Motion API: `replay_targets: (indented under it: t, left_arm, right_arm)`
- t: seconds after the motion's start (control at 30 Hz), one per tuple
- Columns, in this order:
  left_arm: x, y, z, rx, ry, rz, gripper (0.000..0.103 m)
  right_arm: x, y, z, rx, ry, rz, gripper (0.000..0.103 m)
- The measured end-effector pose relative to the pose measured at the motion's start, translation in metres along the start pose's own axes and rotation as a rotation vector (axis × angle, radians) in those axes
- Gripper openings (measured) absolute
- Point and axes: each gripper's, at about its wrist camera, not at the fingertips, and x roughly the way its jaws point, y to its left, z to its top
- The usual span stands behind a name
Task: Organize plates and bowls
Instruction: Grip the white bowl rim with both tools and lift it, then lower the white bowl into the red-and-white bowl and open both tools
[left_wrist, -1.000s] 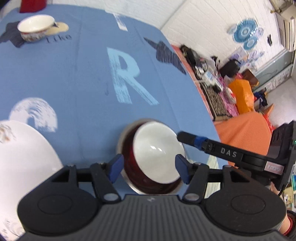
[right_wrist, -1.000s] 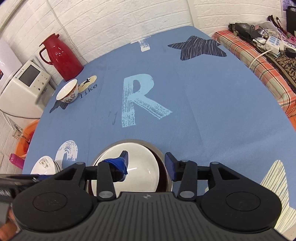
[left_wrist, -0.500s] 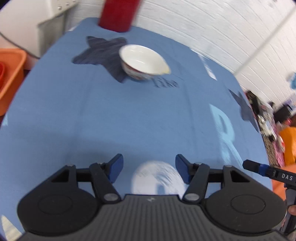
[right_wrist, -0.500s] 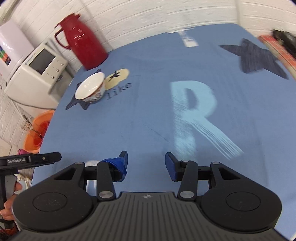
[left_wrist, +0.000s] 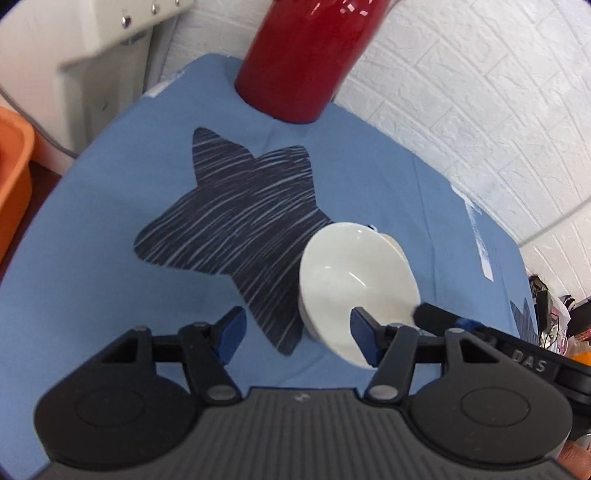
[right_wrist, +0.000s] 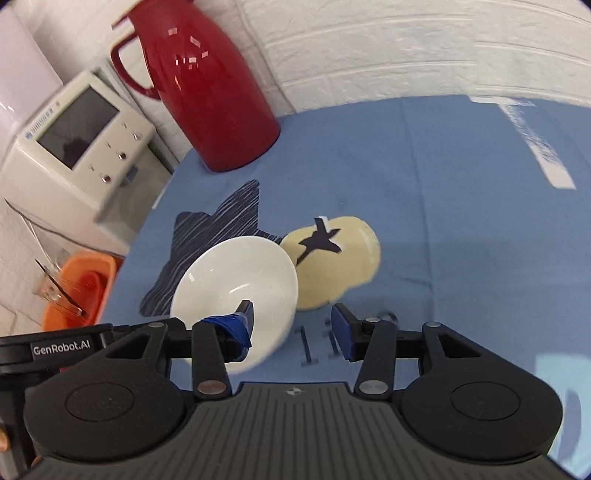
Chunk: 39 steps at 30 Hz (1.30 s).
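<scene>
The white bowl (right_wrist: 236, 291) is located on the blue tablecloth (right_wrist: 443, 206), at 7 o'clock from the red flask (right_wrist: 207, 92). Both grippers — left (left_wrist: 297, 334) and right (right_wrist: 291, 328) — are spread wide and hold nothing, evidently so a rim can be straddled.

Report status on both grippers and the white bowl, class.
Left gripper and right gripper open, both at the bowl. White bowl on blue tablecloth, ungrasped. Red thermos behind, clear of it.
</scene>
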Motion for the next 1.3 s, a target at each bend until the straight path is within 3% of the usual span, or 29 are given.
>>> replay_targets:
  t: [0.17, 0.33, 0.37, 0.43, 0.5, 0.6, 0.8, 0.97, 1.3]
  left_arm:
    - [0.033, -0.003, 0.008, 0.016, 0.033, 0.043, 0.062]
    - [0.033, -0.002, 0.008, 0.027, 0.010, 0.048, 0.057]
    - [0.032, -0.001, 0.008, 0.037, 0.010, 0.046, 0.044]
    - [0.031, 0.000, 0.006, 0.050, 0.009, 0.051, 0.028]
    - [0.033, 0.001, 0.004, 0.029, 0.044, -0.009, 0.000]
    - [0.027, -0.006, -0.004, 0.063, 0.028, 0.047, 0.000]
    - [-0.005, -0.019, -0.033, 0.077, 0.061, 0.000, 0.000]
    - [-0.043, -0.052, -0.073, 0.132, 0.076, -0.035, 0.000]
    - [-0.112, -0.157, -0.216, 0.333, 0.138, -0.176, 0.000]
  right_arm:
    - [0.038, 0.002, 0.012, -0.048, 0.078, -0.044, 0.032]
    - [0.046, 0.000, 0.012, -0.035, 0.078, 0.026, 0.028]
    - [0.047, -0.002, 0.011, -0.023, 0.073, 0.052, 0.025]
    - [0.049, 0.000, 0.006, 0.001, 0.081, 0.088, 0.023]
    - [0.050, 0.007, 0.001, -0.013, 0.084, 0.094, 0.022]
    - [0.045, 0.012, -0.006, 0.002, 0.085, 0.106, 0.022]
    - [0.013, 0.010, -0.031, 0.038, 0.090, 0.095, 0.027]
    - [-0.046, -0.003, -0.064, 0.074, 0.070, 0.074, 0.028]
    - [-0.203, -0.059, -0.175, 0.170, -0.028, -0.051, 0.030]
